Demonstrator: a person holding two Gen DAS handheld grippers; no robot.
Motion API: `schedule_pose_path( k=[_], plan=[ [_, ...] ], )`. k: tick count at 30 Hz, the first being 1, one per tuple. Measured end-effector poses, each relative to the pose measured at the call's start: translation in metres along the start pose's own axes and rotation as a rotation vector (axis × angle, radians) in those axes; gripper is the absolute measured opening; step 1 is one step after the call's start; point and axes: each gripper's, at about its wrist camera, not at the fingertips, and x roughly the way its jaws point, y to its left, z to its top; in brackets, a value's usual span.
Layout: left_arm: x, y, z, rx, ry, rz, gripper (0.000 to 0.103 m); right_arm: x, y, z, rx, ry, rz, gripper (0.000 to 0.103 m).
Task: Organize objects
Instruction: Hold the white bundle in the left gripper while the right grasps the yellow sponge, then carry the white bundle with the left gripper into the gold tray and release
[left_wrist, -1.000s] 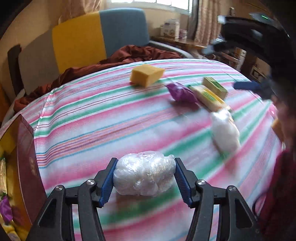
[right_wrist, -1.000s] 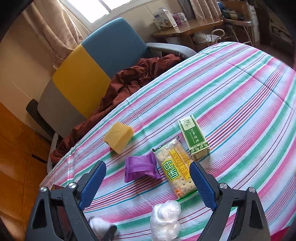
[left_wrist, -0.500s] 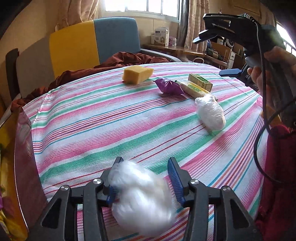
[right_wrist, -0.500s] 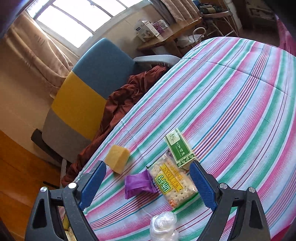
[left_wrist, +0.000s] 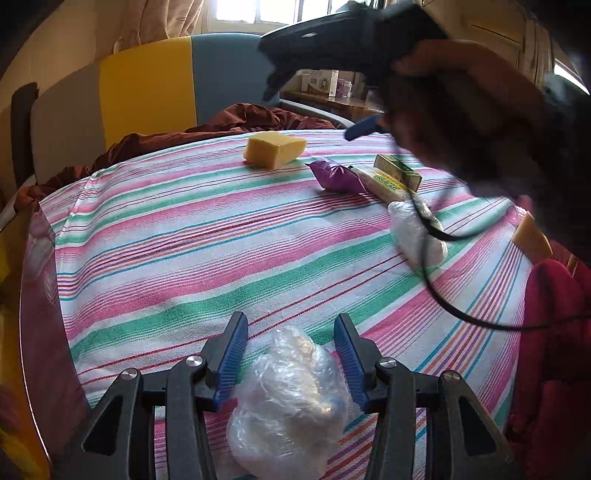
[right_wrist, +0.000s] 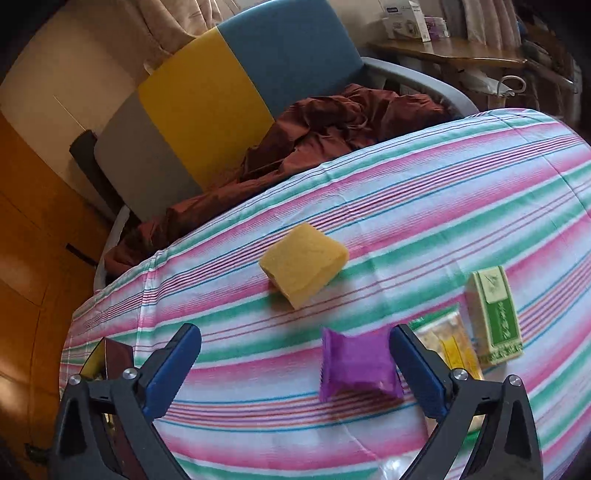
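Observation:
My left gripper (left_wrist: 290, 319) is shut on a clear plastic bundle (left_wrist: 291, 398), which bulges down and back between the blue pads above the striped tablecloth (left_wrist: 184, 251). A person's hand holds my right gripper (right_wrist: 293, 330) over the far side of the table. Its jaws are opening and nothing is between the pads. A purple packet (right_wrist: 358, 363) lies on the cloth just inside its right finger. A yellow sponge (right_wrist: 303, 264) lies beyond, with a cracker pack (right_wrist: 450, 343) and a green box (right_wrist: 493, 314) to the right. A second plastic bundle (left_wrist: 410, 229) lies near them.
A dark red box (left_wrist: 40, 314) stands at the table's left edge. Behind the table is a yellow, blue and grey chair (right_wrist: 207, 96) with brown cloth (right_wrist: 332, 125) on it. A black cable (left_wrist: 436, 288) hangs over the right side, near a red garment (left_wrist: 554, 332).
The left jaws closed in on the plastic bundle, which swung from lying crosswise to hanging lengthwise. The right gripper moved left over the table towards the purple packet, and its jaws spread wider.

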Motion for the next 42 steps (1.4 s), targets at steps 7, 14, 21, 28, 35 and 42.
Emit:
schedule_pose_path(
  k=[7,14,21,28,35,42],
  plan=[
    [0.003,0.004,0.000,-0.025,-0.004,-0.032,0.049,0.057,0.034,0.040,-0.233,0.058,-0.141,0.103],
    [0.004,0.007,0.001,-0.035,-0.006,-0.049,0.049,0.103,0.033,0.035,-0.367,0.204,-0.236,0.091],
    [0.004,0.008,0.000,-0.039,-0.009,-0.055,0.049,0.067,0.026,0.009,-0.357,0.172,-0.184,0.068],
    [0.004,0.009,0.001,-0.044,-0.008,-0.062,0.049,0.009,0.037,-0.053,-0.322,0.212,-0.022,0.070],
    [0.000,0.025,0.001,-0.110,-0.009,-0.156,0.050,0.000,0.016,-0.098,-0.224,0.209,0.007,0.070],
    [-0.005,0.019,0.003,-0.076,0.016,-0.152,0.062,0.014,0.010,-0.097,-0.234,0.215,-0.023,0.070]
  ],
)
